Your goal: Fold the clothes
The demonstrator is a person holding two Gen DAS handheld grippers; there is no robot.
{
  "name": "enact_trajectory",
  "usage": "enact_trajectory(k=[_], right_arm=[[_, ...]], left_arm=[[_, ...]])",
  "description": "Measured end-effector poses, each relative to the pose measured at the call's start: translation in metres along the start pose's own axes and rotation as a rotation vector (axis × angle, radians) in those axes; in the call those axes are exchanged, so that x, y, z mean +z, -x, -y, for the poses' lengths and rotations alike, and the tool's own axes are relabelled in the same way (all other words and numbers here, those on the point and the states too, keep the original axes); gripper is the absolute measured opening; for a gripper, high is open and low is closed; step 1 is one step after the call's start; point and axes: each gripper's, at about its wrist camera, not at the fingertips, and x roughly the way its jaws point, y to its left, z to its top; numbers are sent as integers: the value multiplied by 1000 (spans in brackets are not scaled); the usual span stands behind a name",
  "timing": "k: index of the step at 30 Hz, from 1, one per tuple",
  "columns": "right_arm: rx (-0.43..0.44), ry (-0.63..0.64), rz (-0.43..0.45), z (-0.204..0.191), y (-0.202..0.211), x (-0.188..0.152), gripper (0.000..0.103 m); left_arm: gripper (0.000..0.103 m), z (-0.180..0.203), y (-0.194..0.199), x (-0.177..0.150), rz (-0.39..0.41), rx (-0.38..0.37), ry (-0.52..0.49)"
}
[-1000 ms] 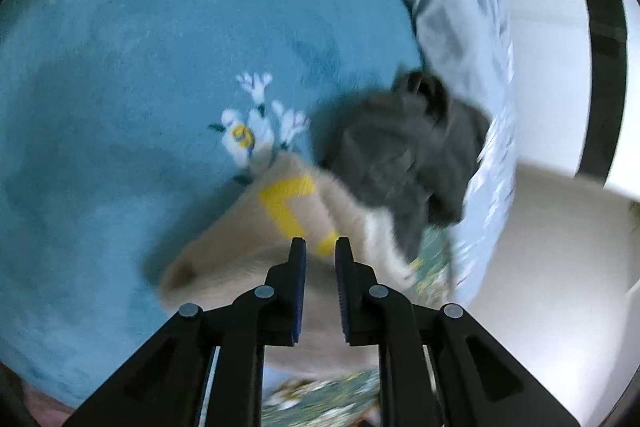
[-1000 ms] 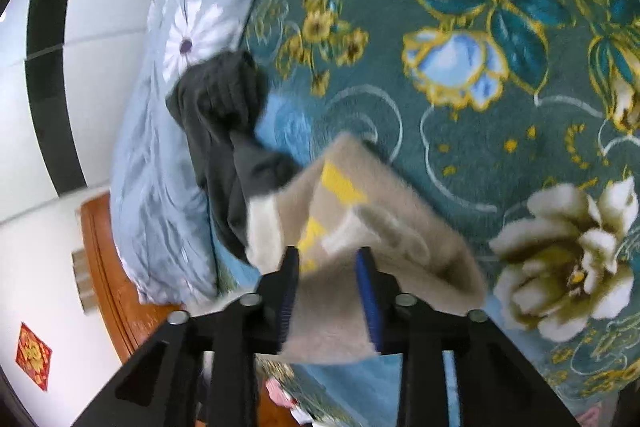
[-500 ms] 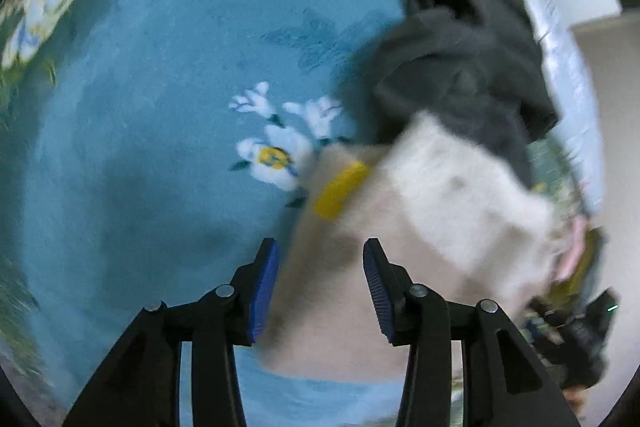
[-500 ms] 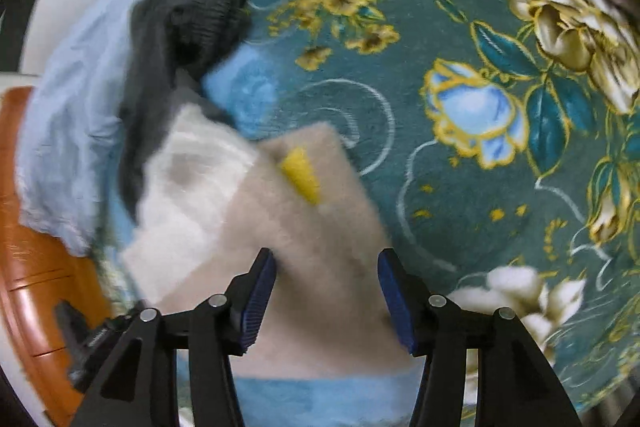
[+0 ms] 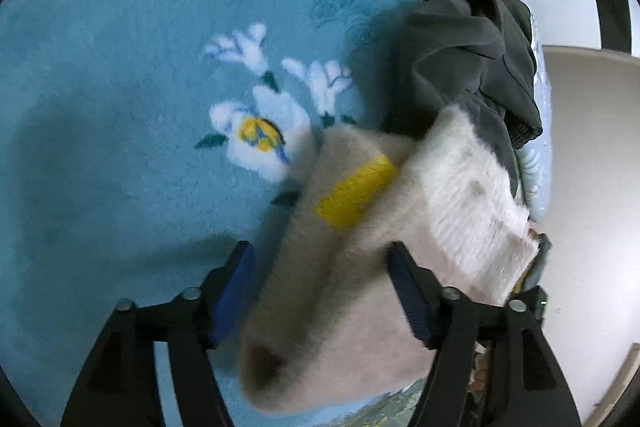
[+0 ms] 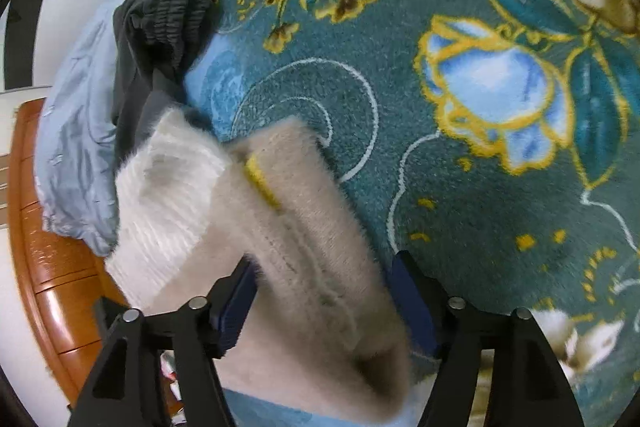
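A fuzzy beige garment with a yellow patch and a white ribbed end lies folded on the blue blanket. It also shows in the right wrist view. My left gripper is open, its jaws standing either side of the garment, not pinching it. My right gripper is open the same way over the garment's other side. A crumpled dark grey garment lies just beyond the beige one, and it shows in the right wrist view too.
A light blue flowered quilt lies bunched along the bed edge behind the clothes. A wooden bed frame runs below it. The teal floral blanket spreads to the right. A white wall is at the right.
Both grippers were shut on the beige garment a second ago. They have opened wide and let it go, and it now rests folded on the blanket.
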Motion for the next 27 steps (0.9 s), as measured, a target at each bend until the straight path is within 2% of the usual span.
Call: enact_trajectory(k=[4,8,9,10,13,17,21,27], right_arm=[[75,-37,-11,13,-5,1,75],[109,-88,-11,21,-5,-1,73],[110,-98,-10,22,-5,-2,72],[112,-105,-8,22,-5,-3,71],[110,-132,-2,23,-4,-5,66],[80,-134,9,19,3,-8,52],[62,-127,9,16,13,-16,41],[63,-88,-37,8,24,-48,37]], left_arm=[[78,-14,-2,-1,9,-66,26],[76,-18,-1,-6,20,-99,33],[72,-19,-1,-7,23,-107,35],[64,-20,0,-8,26,-115,36],[55,-23,0,-12,35,-138,42],[37,-28,13,-20,52,-145,50],[32,-31,38,-36,84,-143,38],[30,-47,88,-81,115,-132,42]])
